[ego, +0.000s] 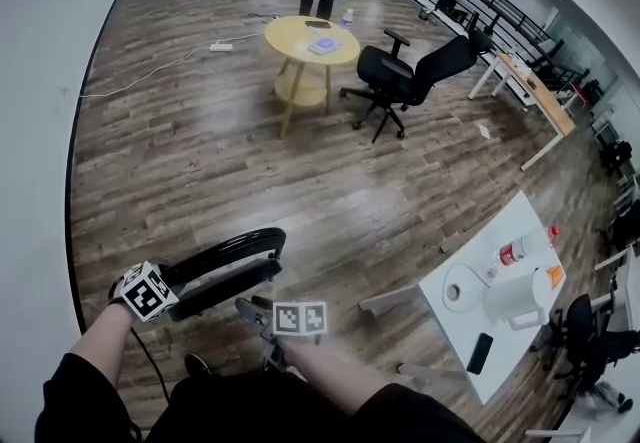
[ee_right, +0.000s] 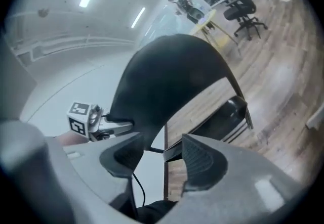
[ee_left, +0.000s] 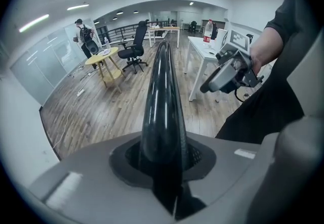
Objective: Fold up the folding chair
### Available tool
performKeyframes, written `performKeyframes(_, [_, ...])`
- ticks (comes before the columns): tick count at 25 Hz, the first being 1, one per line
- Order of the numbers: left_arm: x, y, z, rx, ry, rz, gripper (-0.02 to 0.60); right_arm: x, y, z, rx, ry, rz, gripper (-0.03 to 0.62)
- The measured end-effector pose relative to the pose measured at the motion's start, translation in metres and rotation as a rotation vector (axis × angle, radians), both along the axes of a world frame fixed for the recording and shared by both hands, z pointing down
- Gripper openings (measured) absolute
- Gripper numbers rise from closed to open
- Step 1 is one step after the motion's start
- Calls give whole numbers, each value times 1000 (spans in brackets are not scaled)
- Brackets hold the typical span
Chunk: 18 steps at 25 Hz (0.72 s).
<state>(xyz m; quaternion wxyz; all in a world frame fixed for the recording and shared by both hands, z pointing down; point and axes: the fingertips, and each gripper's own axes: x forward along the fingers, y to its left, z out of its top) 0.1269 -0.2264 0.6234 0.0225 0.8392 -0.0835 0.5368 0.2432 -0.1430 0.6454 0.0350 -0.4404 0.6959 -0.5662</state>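
Black folding chair (ego: 228, 249) at the lower left of the head view, on the wooden floor (ego: 300, 181) just in front of the person. Only its curved back shows there; seat and legs are covered by the person's arms and dark clothing or cut off at the lower edge. Left gripper (ee_left: 164, 167): jaws clenched on the narrow edge of the chair's back, which runs up between the pads and hides their faces. Right gripper (ee_right: 163, 160): jaws apart and empty, the back's lower rim close to the pad on the view's left; contact there cannot be told. In the head view, both grippers' jaws are too blurred to read.
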Motion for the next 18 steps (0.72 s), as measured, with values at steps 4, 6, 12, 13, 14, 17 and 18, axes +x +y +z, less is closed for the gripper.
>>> performKeyframes(4, [1,-6,0,20,0,-21,110,17,-14,-45,223,154,-128,192])
performKeyframes(6, [2,-8,0,31,0,-20,114,20,-22,-66,327,238,-199,186])
performKeyframes(12, [8,-13,-2,56,7,9,114,20,-44,-110,509,413,-319,186])
performKeyframes(13, [9,-14,-2,58,8,15,114,19,-47,-115,532,448,-335,186])
performKeyframes(14, [10,-14,-3,60,9,23,112,17,-50,-120,556,486,-350,186])
performKeyframes(17, [13,-13,-5,66,10,50,110,11,-60,-134,628,628,-410,186])
performKeyframes(18, [13,-12,-6,65,10,57,109,6,-64,-139,648,674,-438,186])
